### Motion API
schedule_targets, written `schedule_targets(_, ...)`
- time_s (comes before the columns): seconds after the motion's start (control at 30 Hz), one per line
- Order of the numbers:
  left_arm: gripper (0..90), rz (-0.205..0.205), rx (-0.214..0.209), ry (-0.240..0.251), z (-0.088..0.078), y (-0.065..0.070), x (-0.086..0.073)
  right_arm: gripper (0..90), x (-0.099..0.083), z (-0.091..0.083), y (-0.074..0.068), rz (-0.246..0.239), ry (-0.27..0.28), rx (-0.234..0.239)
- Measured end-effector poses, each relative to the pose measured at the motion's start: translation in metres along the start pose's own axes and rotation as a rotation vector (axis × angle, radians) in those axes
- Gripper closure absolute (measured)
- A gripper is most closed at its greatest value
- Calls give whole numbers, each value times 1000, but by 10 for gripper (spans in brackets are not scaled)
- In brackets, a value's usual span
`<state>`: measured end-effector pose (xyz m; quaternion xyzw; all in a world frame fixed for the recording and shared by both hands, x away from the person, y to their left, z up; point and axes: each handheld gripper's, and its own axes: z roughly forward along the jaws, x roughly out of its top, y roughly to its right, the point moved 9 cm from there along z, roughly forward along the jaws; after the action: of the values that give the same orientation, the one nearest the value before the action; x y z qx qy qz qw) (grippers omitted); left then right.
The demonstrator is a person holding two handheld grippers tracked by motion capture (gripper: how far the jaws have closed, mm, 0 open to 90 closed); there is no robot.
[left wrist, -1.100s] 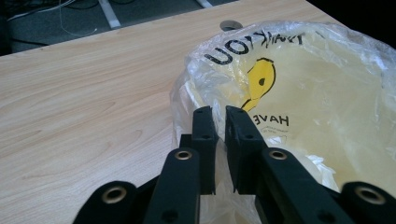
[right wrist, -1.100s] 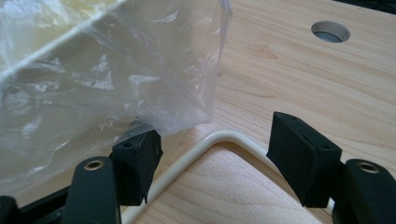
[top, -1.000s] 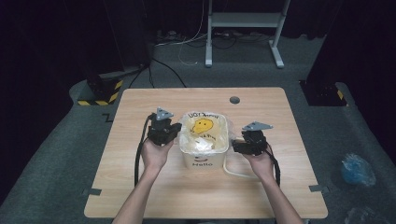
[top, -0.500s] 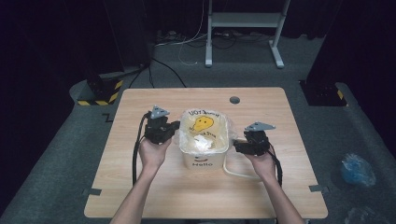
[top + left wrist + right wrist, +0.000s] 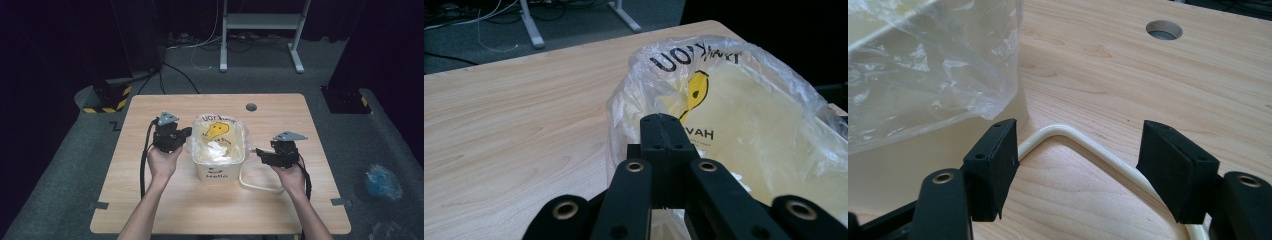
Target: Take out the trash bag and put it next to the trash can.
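Since the earlier frame the right gripper (image 5: pixel 261 154) has been drawn slightly away from the bin, toward 3 o'clock. The plastic bag (image 5: pixel 218 142) lines the white bin (image 5: pixel 218 170) at the centre of the table (image 5: pixel 150 210). Its rim at 9 o'clock is pinched in the closed jaws of the left gripper (image 5: pixel 665 131). The right gripper's jaws stand wide and empty, and the bag's free rim lies toward 9 o'clock from them, above the bin's handle (image 5: pixel 1088 145), so this hand is judged nearer to it.

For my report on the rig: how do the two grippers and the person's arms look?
Both the left gripper and the right gripper are black, with flat rectangular jaw pads, brass-coloured pivot rivets, a grey three-cornered plate on top and a trailing black cable. The forearms are bare, without sleeves.
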<state>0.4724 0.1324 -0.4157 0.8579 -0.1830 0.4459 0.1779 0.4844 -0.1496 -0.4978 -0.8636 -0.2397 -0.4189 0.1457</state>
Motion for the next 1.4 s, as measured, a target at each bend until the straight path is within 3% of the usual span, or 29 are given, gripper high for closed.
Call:
schedule_targets(0.27, 900, -7, -8, 7, -1, 3, 3, 368, 14, -11, -6, -3, 42, 53)
schedule_targets(0.63, 899, -7, -12, 10, -2, 3, 3, 444, 50, -19, -32, -36, 91, 139)
schedule_targets(1.03, 899, -6, -20, 18, -4, 4, 4, 455, 67, -7, -51, -35, 55, 172)
schedule_targets(1.17, 900, -10, -26, 22, -5, 5, 5, 516, 69, -3, -56, -51, 48, 179)
schedule_targets(1.4, 899, -9, -38, 24, -5, 8, 5, 723, 73, 1, -67, -92, 20, 200)
